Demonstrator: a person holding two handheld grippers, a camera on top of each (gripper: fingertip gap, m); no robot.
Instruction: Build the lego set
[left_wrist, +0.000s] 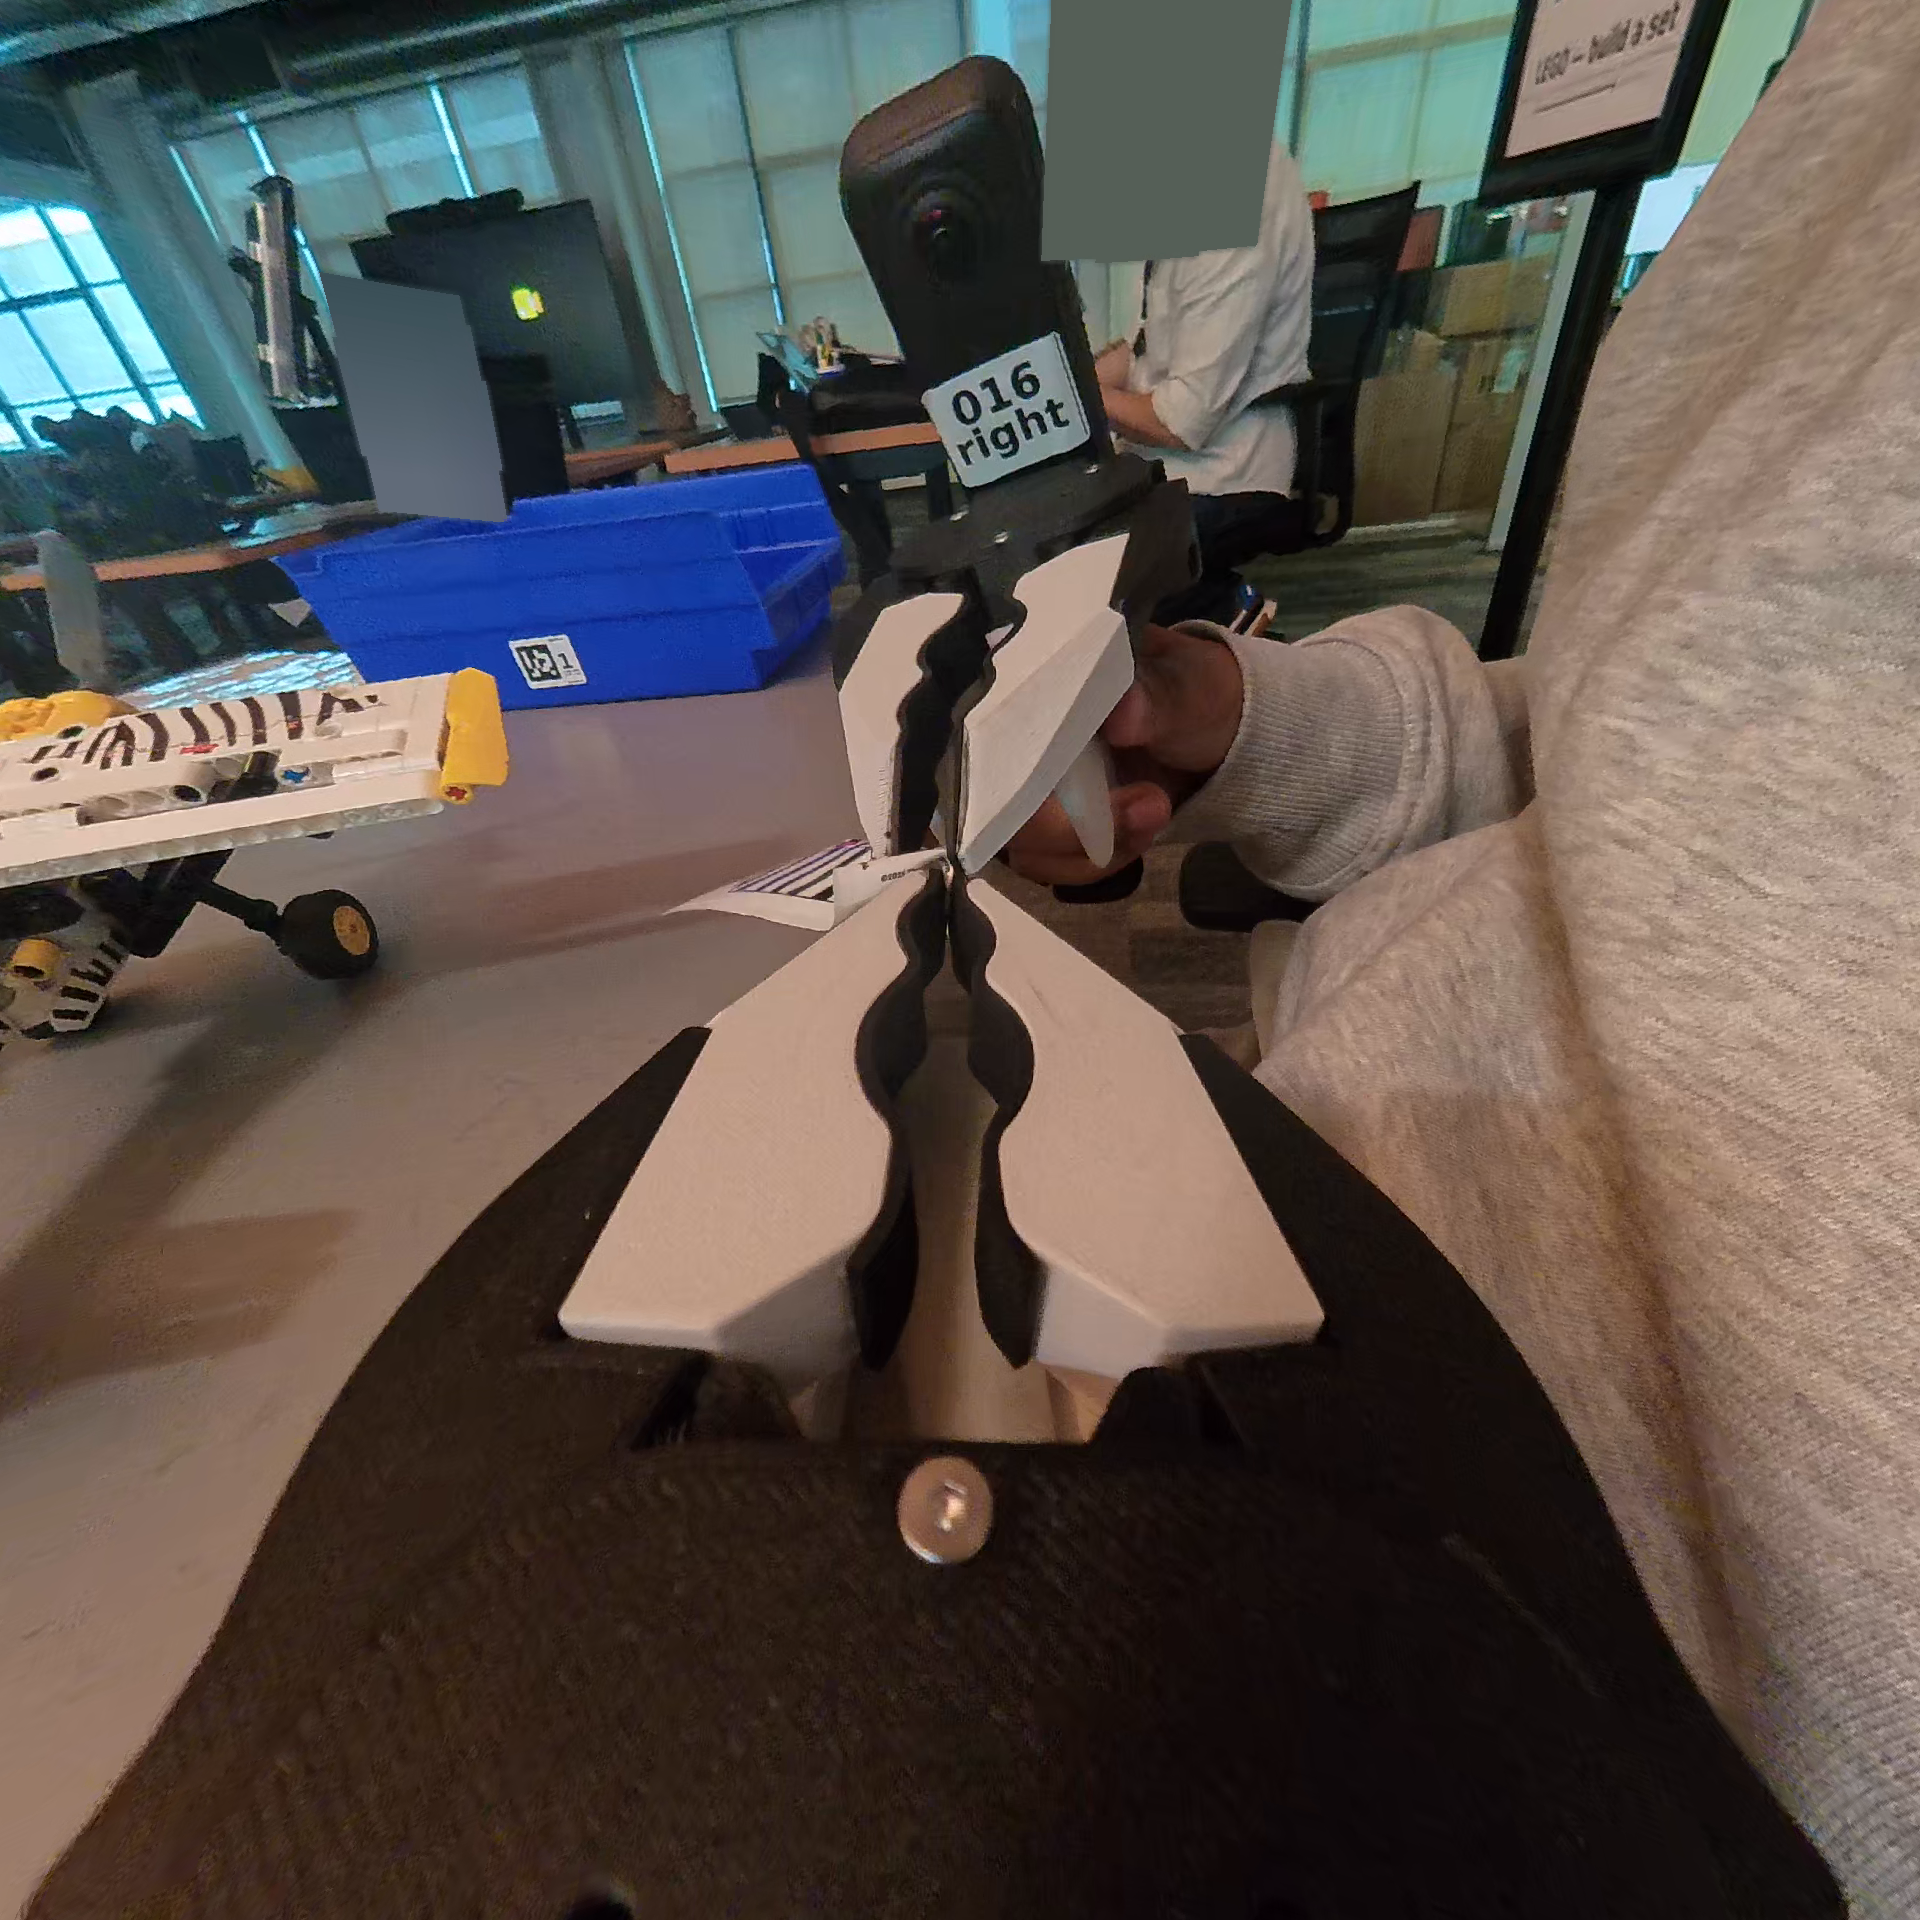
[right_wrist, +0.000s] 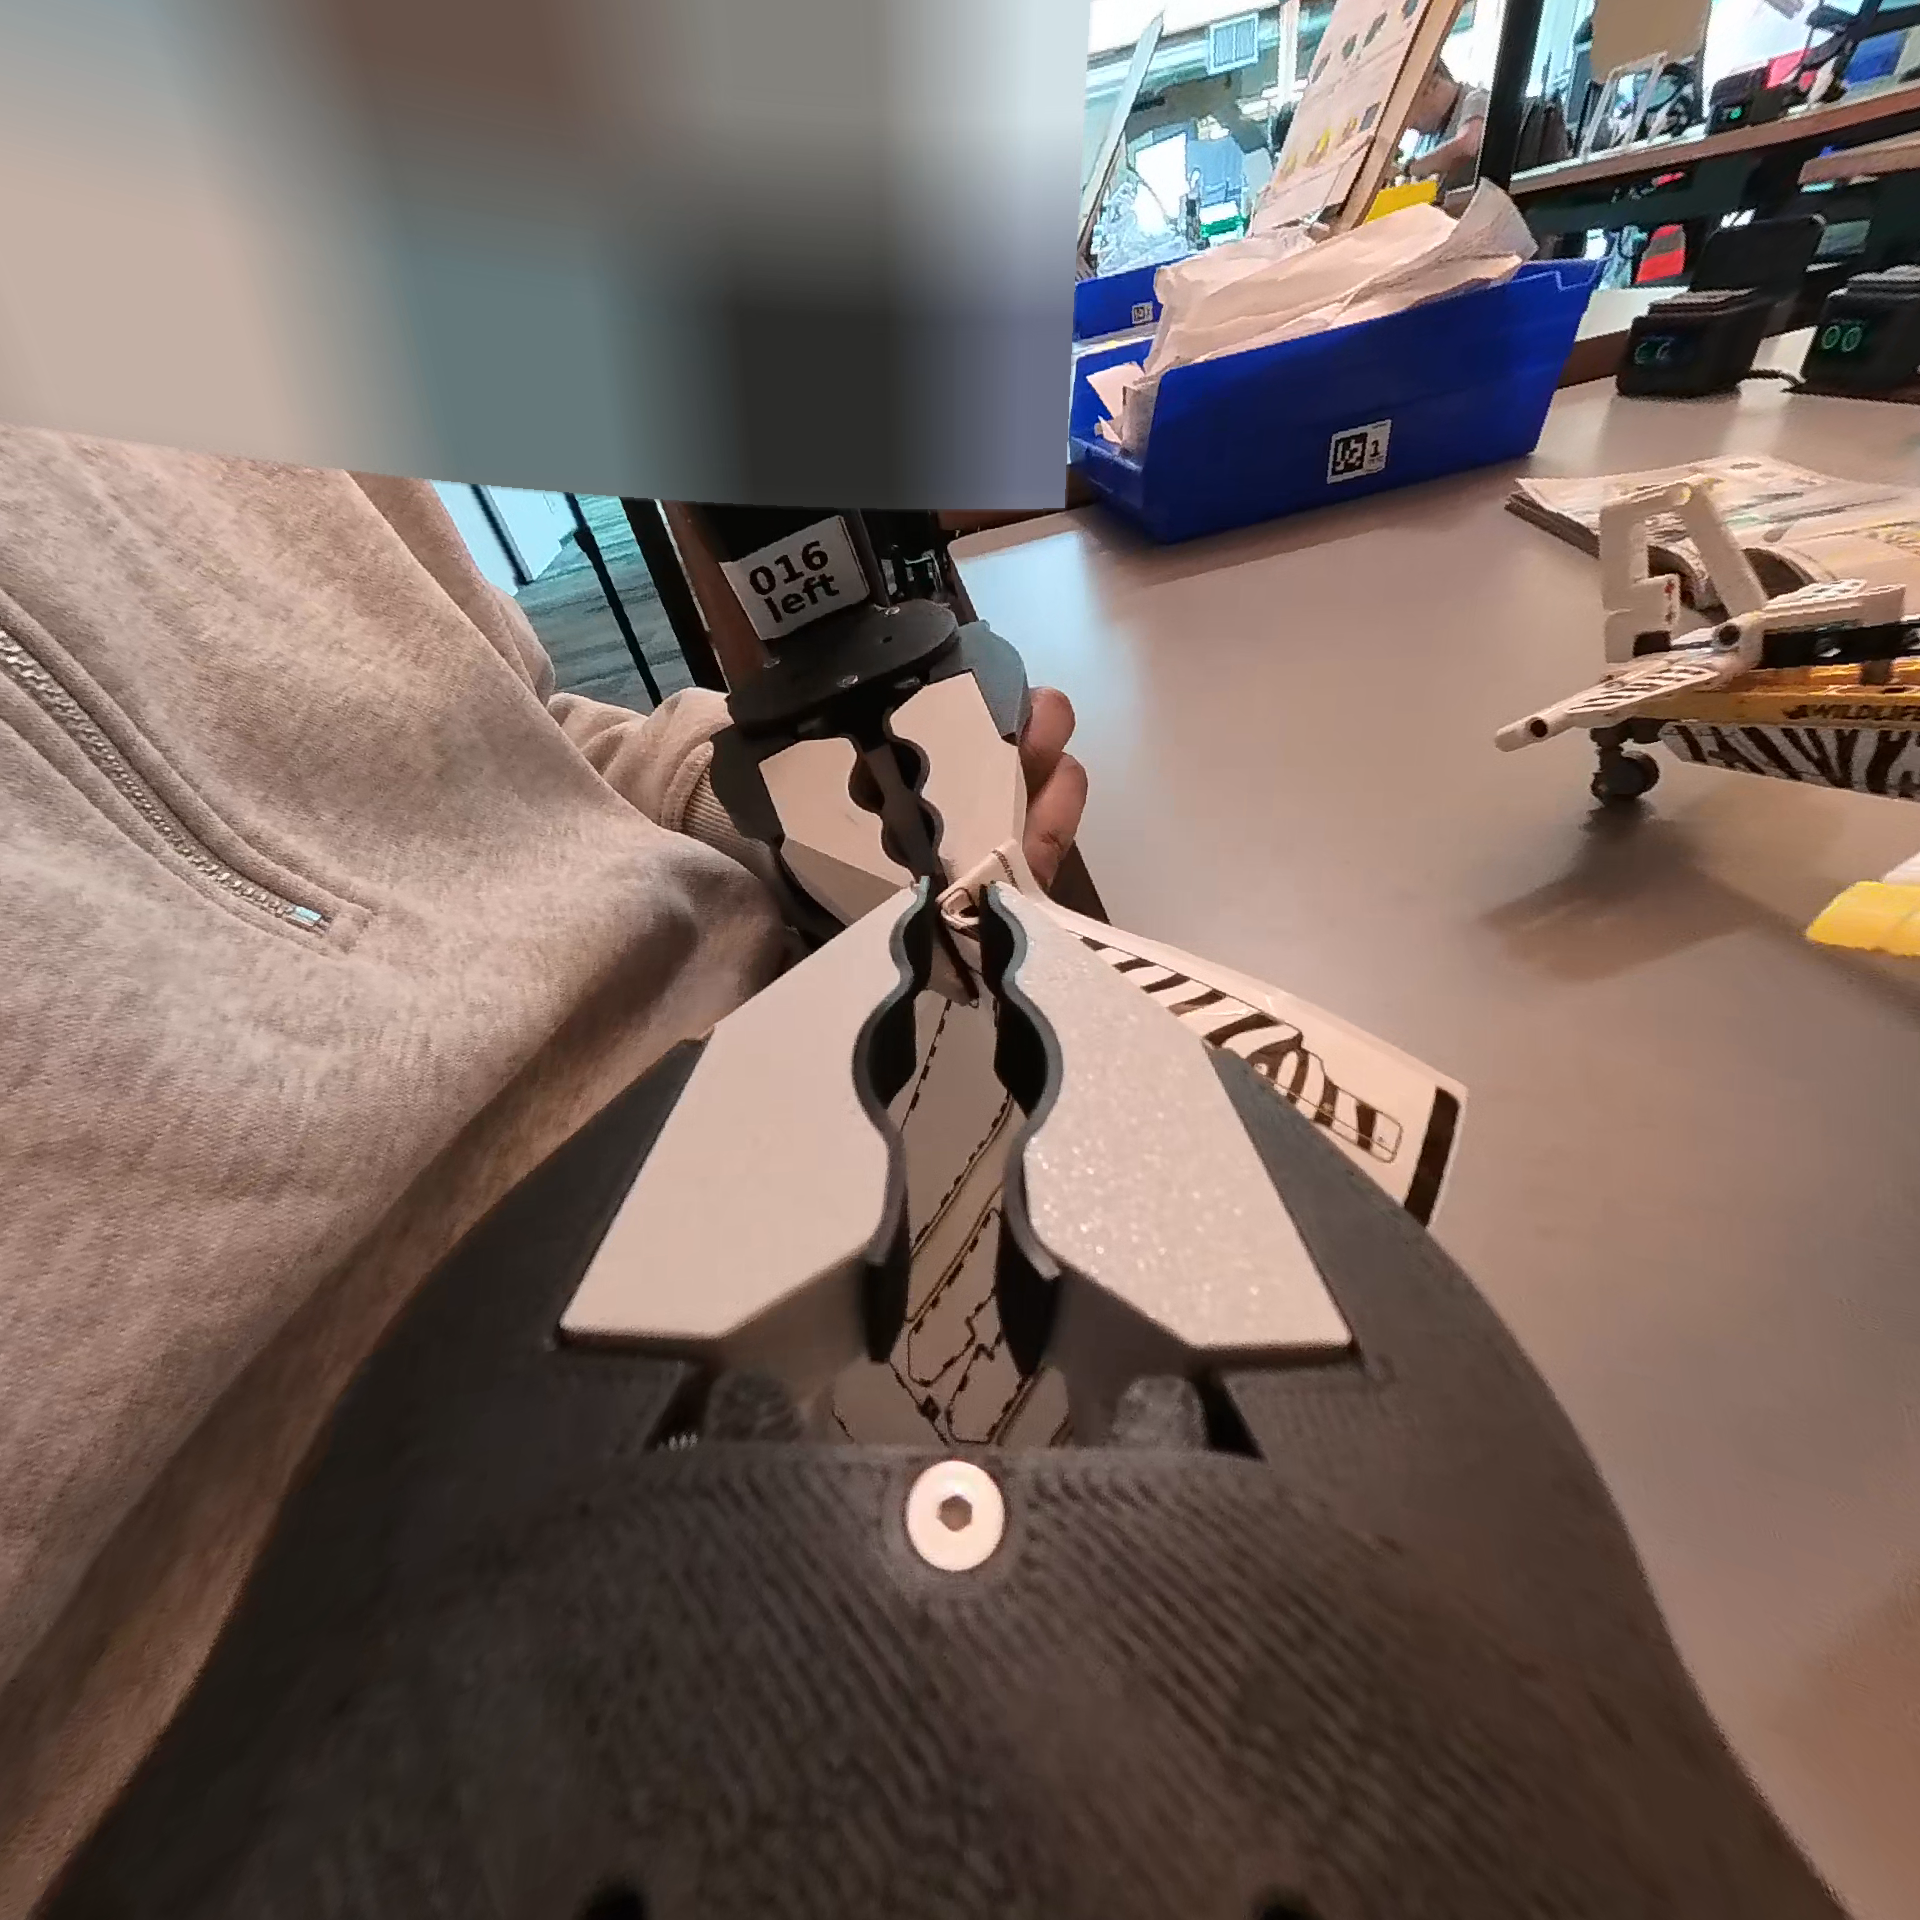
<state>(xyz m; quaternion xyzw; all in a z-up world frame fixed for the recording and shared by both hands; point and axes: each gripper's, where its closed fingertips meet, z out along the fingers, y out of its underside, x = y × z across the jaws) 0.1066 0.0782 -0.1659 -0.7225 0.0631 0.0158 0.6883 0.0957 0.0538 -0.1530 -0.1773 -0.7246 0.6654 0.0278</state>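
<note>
A white sticker sheet (left_wrist: 800, 883) with black zebra stripes hangs between my two grippers, which meet tip to tip above the grey table's near edge. My left gripper (left_wrist: 948, 888) is shut on a curled corner of it. My right gripper (left_wrist: 928, 836) faces it and pinches the same corner. In the right wrist view the sheet (right_wrist: 1299, 1060) trails under my right gripper (right_wrist: 951, 909), with the left gripper (right_wrist: 920, 868) just beyond. A white and yellow zebra-striped lego plane (left_wrist: 239, 748) stands on its wheels on the table, apart from both grippers; it also shows in the right wrist view (right_wrist: 1756, 665).
A blue bin (left_wrist: 582, 592) sits at the back of the table (left_wrist: 520, 987); another (right_wrist: 1330, 416) holds crumpled paper. An instruction booklet (right_wrist: 1662, 499) lies behind the plane, and a loose yellow piece (right_wrist: 1870, 914) lies near it. The holder's grey sleeve (left_wrist: 1558, 935) is close.
</note>
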